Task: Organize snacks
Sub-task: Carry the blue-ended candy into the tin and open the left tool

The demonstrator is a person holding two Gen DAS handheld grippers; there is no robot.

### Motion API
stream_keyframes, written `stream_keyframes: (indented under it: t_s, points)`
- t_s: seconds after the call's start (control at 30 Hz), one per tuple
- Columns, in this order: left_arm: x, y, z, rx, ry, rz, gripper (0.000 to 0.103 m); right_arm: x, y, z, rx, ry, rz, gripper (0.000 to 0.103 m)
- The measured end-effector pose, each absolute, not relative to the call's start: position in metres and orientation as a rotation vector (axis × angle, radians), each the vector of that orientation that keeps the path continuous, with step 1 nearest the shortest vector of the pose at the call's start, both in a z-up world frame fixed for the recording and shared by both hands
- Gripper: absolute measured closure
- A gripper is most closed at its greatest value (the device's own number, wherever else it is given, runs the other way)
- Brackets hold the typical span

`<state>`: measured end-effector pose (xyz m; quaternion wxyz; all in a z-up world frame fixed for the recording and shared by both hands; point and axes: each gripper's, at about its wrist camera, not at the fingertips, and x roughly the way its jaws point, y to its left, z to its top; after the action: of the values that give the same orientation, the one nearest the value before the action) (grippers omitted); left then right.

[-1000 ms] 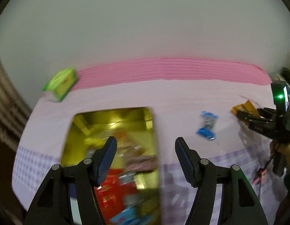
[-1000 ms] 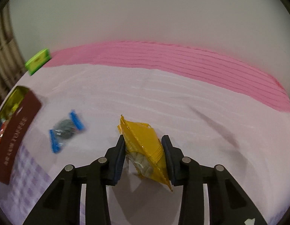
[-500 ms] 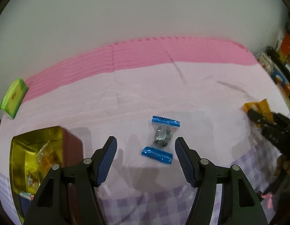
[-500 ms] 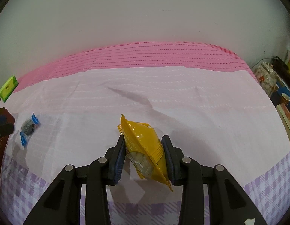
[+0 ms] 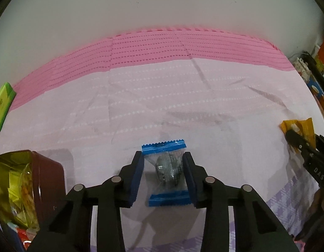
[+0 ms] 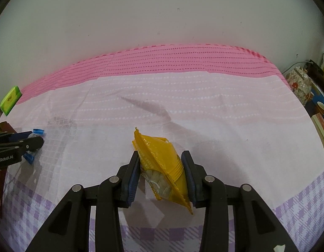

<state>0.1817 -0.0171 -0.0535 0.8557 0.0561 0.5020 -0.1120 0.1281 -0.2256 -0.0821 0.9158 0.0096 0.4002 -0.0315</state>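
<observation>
A candy in a clear wrapper with blue ends [image 5: 167, 168] lies on the pale pink cloth. My left gripper [image 5: 163, 159] stands over it, its jaws closing, and both pads touch the wrapper's sides. In the right wrist view the same candy [image 6: 38, 130] shows at the far left under the left gripper [image 6: 34, 141]. My right gripper [image 6: 160, 154] is shut on a yellow snack packet [image 6: 159, 163], held tilted above the cloth. From the left wrist view, that yellow packet [image 5: 298, 126] and the right gripper [image 5: 296, 138] sit at the right edge.
A dark red box with a gold lining [image 5: 46, 174], holding several snacks, stands at the left. A green packet [image 5: 2, 103] lies far left near the pink band. Cluttered shelves [image 5: 317, 79] and a floral jar [image 6: 300, 84] stand past the right edge. A white wall rises behind.
My left gripper swung right from above the box, came down over the blue-ended candy and narrowed its jaws onto it. The right gripper shifted sideways and rolled, still gripping the yellow packet.
</observation>
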Motion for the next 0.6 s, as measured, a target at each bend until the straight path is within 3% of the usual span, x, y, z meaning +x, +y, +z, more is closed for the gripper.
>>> stream_keyframes:
  t_s: [0.6]
  points:
    - [0.104, -0.007, -0.027, 0.124, 1.045, -0.191, 0.067, 0.127, -0.213, -0.083, -0.024, 0.830, -0.089, 0.066]
